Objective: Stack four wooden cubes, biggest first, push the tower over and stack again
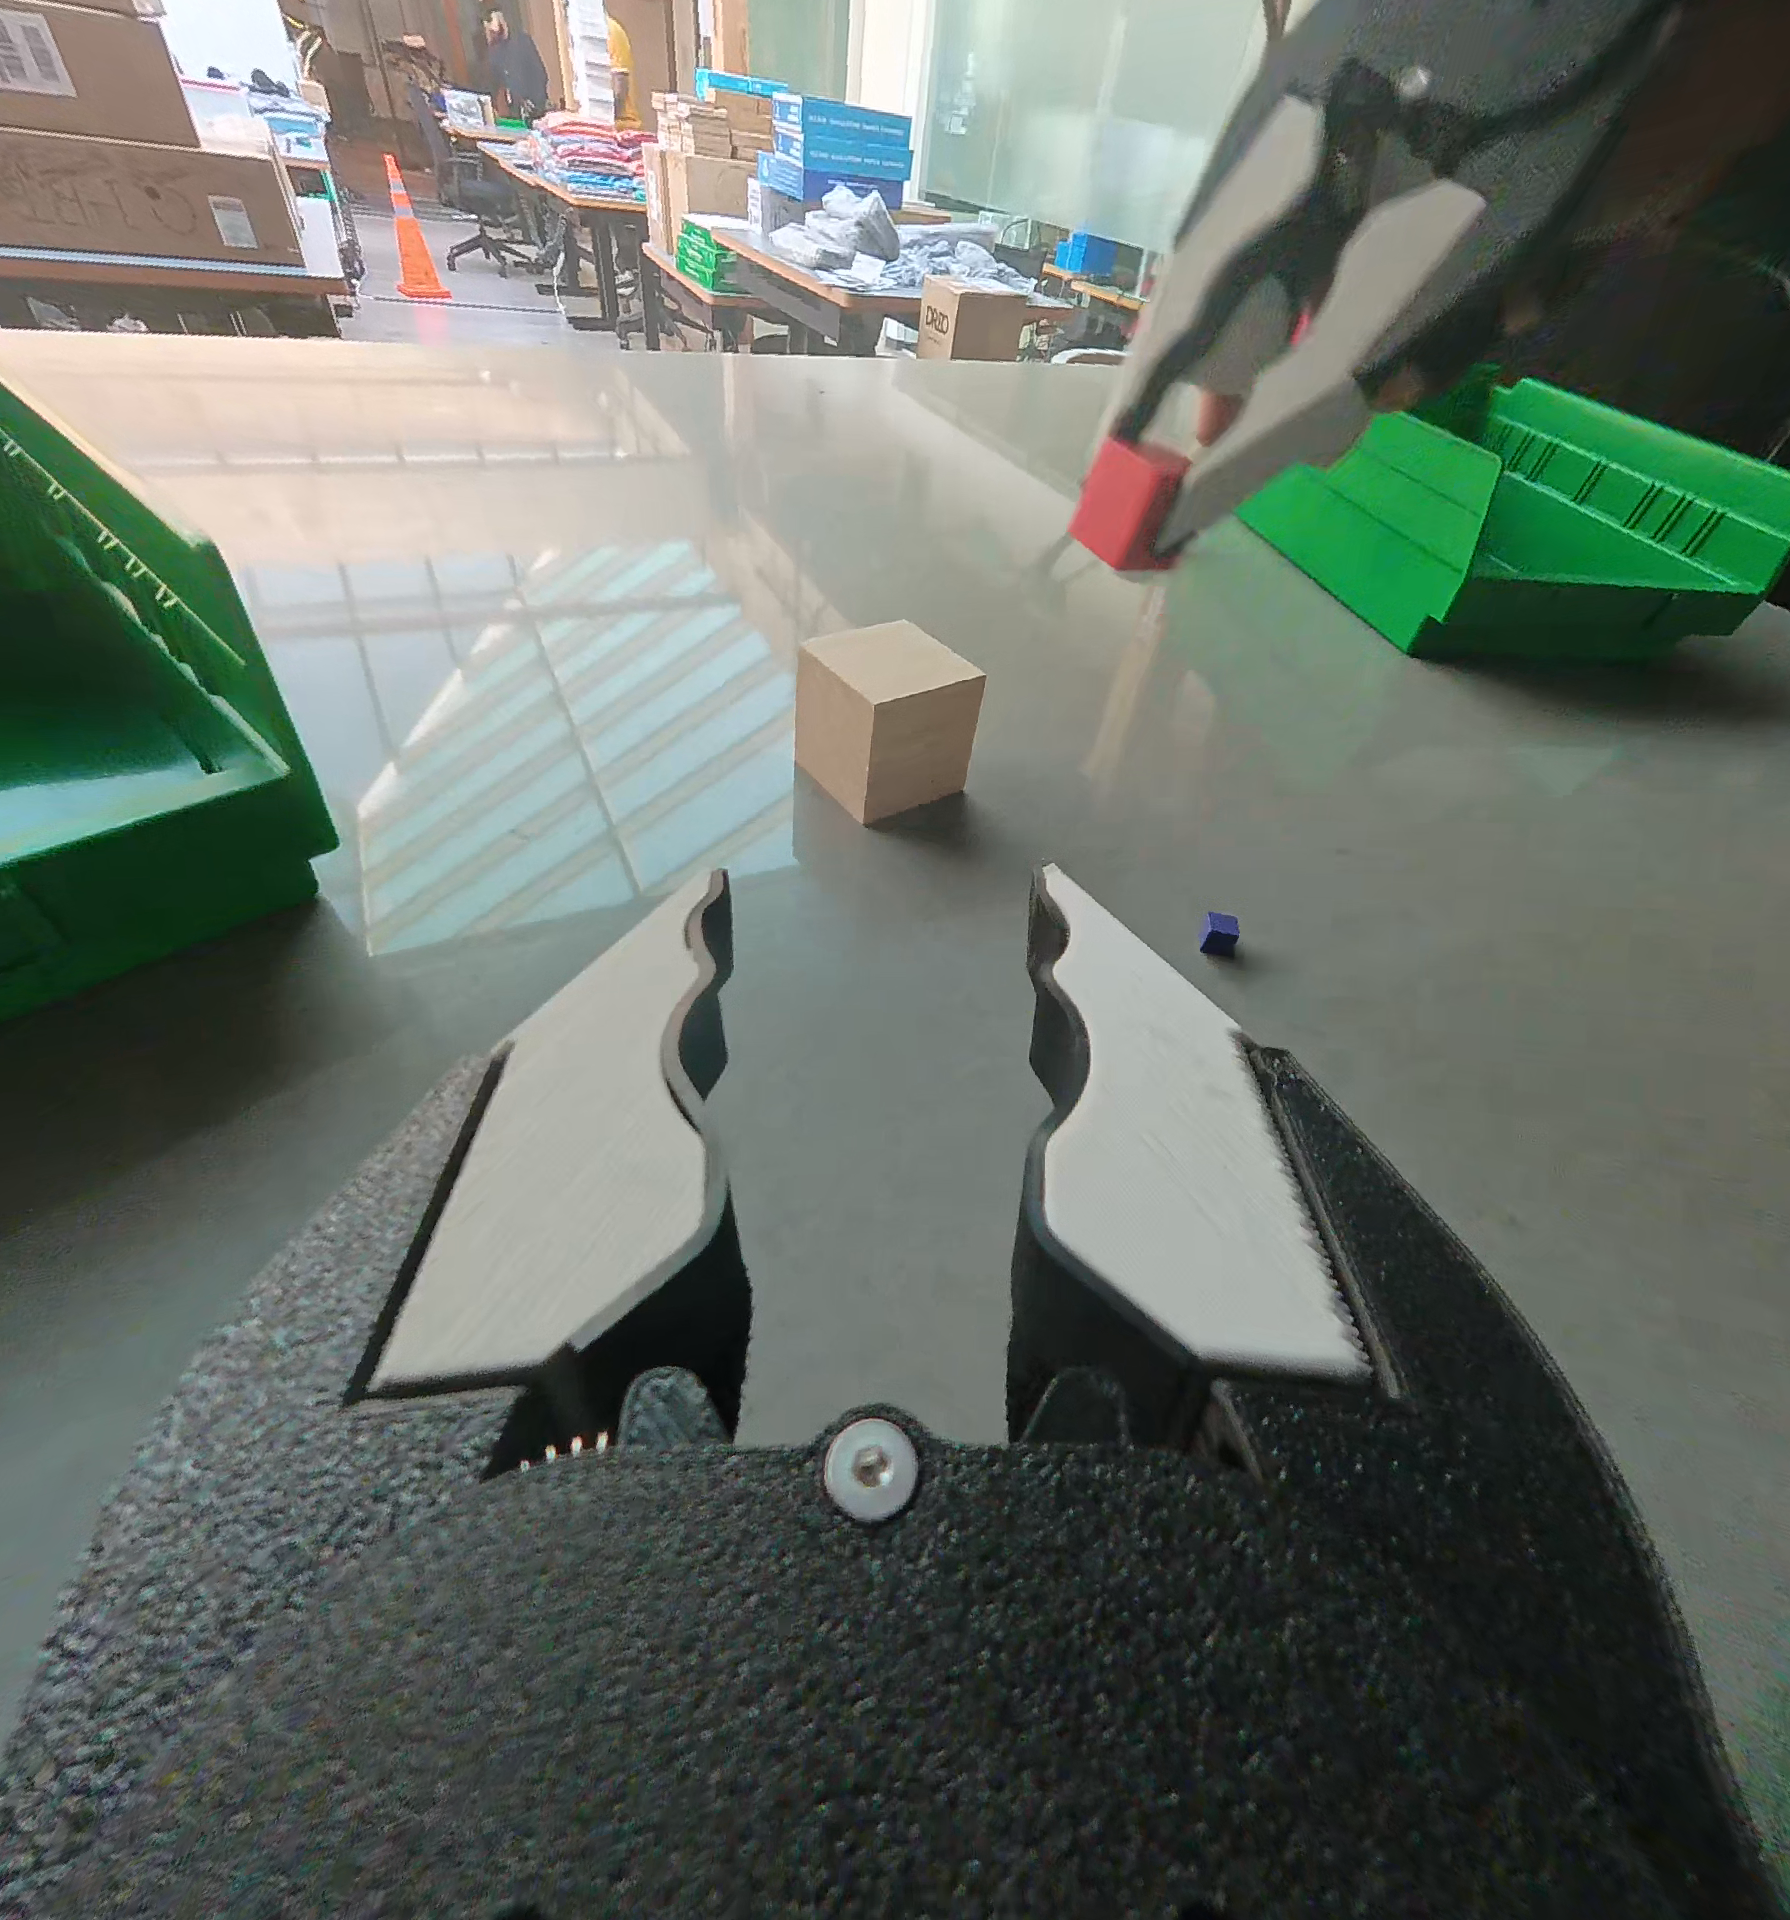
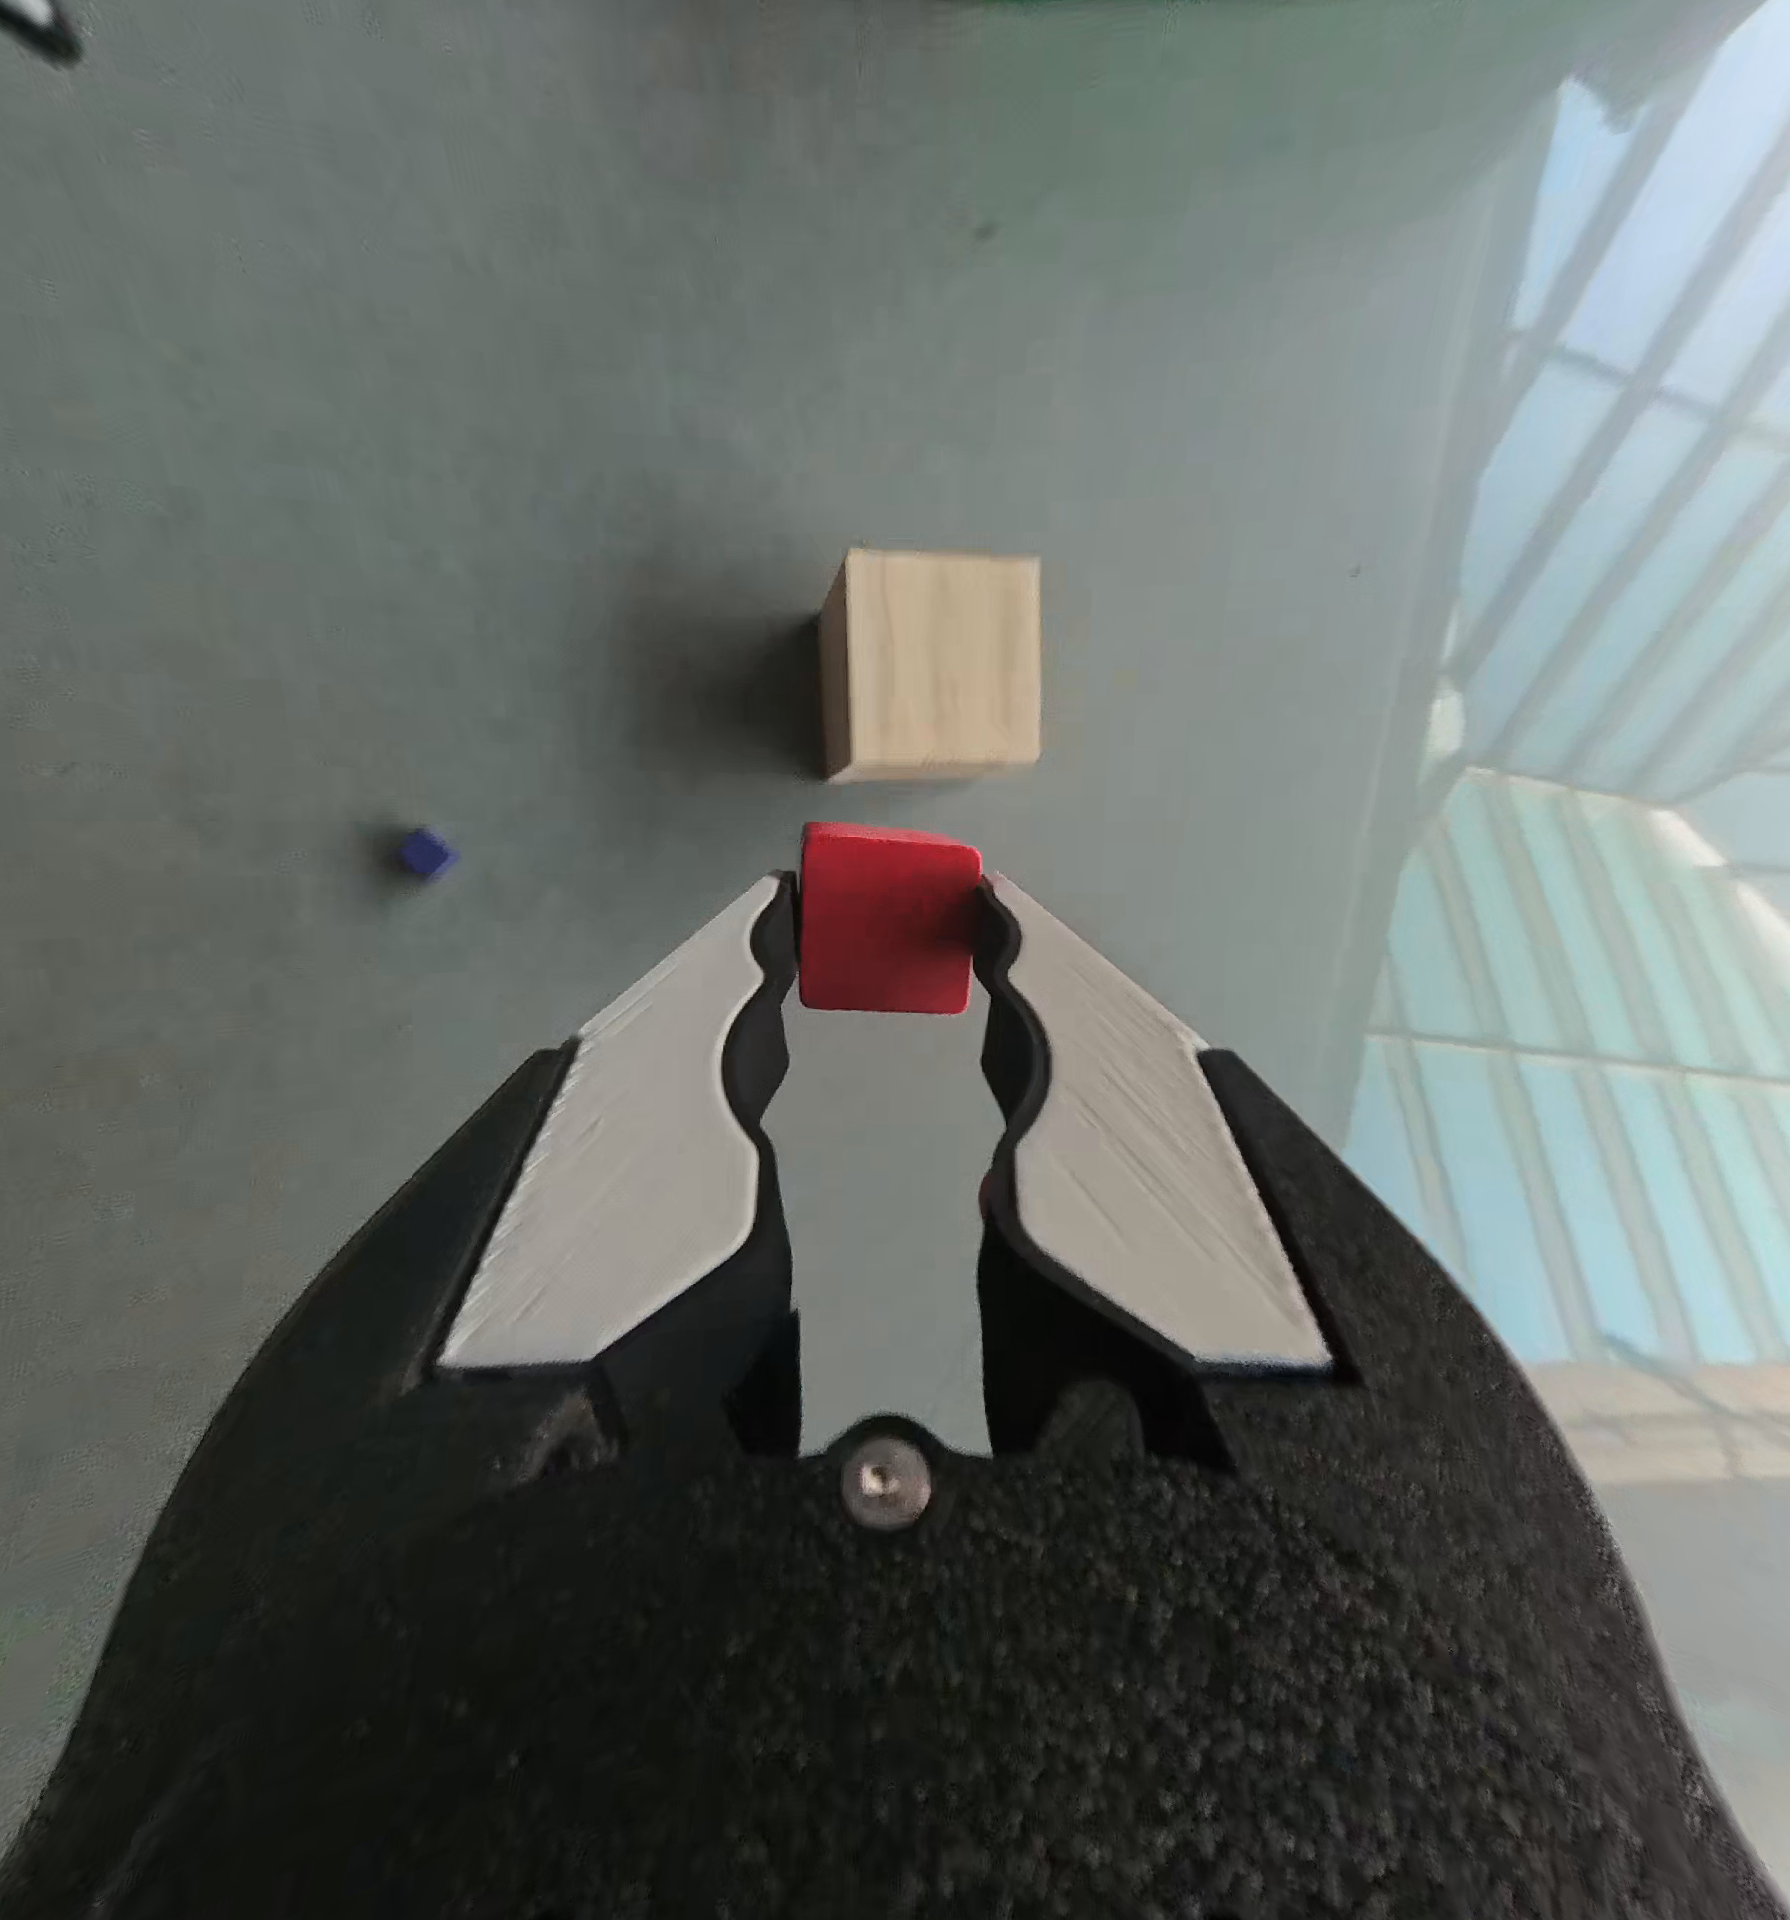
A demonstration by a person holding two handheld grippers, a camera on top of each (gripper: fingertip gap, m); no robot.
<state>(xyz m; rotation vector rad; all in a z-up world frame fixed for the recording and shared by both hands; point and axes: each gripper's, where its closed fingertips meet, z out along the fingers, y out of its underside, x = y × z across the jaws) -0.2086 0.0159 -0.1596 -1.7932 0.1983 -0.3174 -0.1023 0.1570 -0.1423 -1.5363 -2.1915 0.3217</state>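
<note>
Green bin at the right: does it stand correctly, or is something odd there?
The right green bin looks tipped, resting aslant on the grey table with its open side facing the camera. The left green bin also looks tilted. The tiny blue cube lies alone.

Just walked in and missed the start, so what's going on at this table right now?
A person works two handheld grippers. The right gripper is shut on a red cube, held above the grey table near a wooden cube. The left gripper is open and empty, low, facing that wooden cube. A tiny blue cube and two green bins sit nearby.
</note>
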